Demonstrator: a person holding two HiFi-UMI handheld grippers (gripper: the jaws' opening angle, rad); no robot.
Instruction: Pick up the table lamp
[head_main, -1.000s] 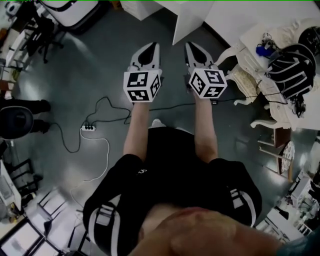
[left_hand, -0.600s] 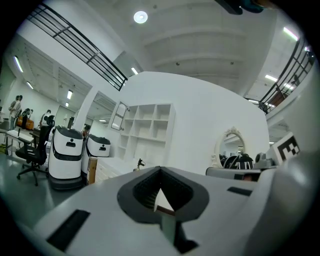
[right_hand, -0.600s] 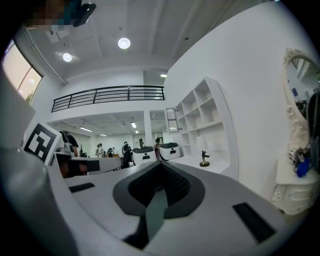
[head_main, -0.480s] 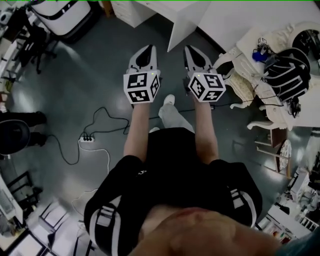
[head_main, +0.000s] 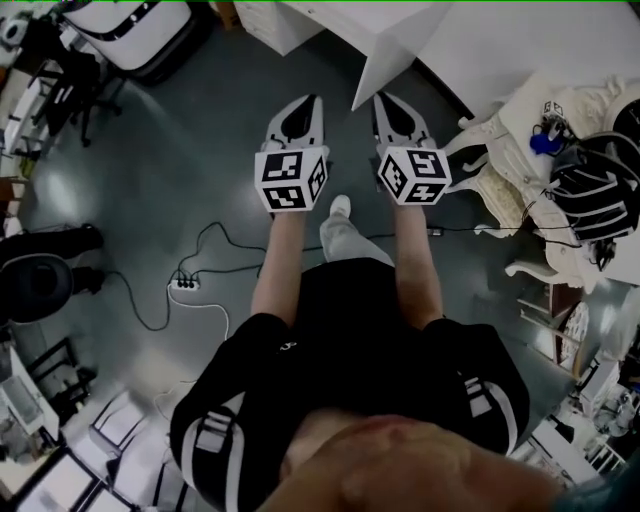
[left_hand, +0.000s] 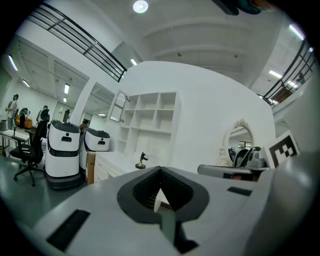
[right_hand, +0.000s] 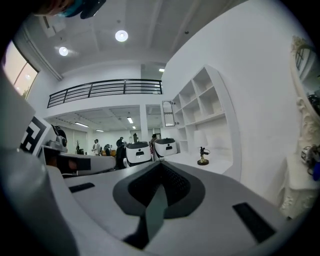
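A small dark table lamp on a gold base (left_hand: 142, 160) stands on a white counter (left_hand: 117, 161) below open shelves, well ahead of me. In the right gripper view the lamp (right_hand: 202, 156) shows at the right, on the same counter. My left gripper (head_main: 310, 100) and right gripper (head_main: 381, 97) are held side by side at chest height over the grey floor, pointing at the counter's corner (head_main: 385, 55). Both are shut with nothing between the jaws; the left gripper (left_hand: 160, 171) and the right gripper (right_hand: 161, 166) show their tips meeting. The head view does not show the lamp.
A white ornate dresser (head_main: 505, 175) with a mirror, bags and cables stands at the right. A power strip (head_main: 185, 283) and its black cable lie on the floor at the left. Two white robots (left_hand: 62, 150) and an office chair (left_hand: 27, 152) stand left of the counter.
The person has stepped forward, one leg now ahead. Both grippers travelled with the body toward the white counter, still shut and side by side. The dresser slid right in view.
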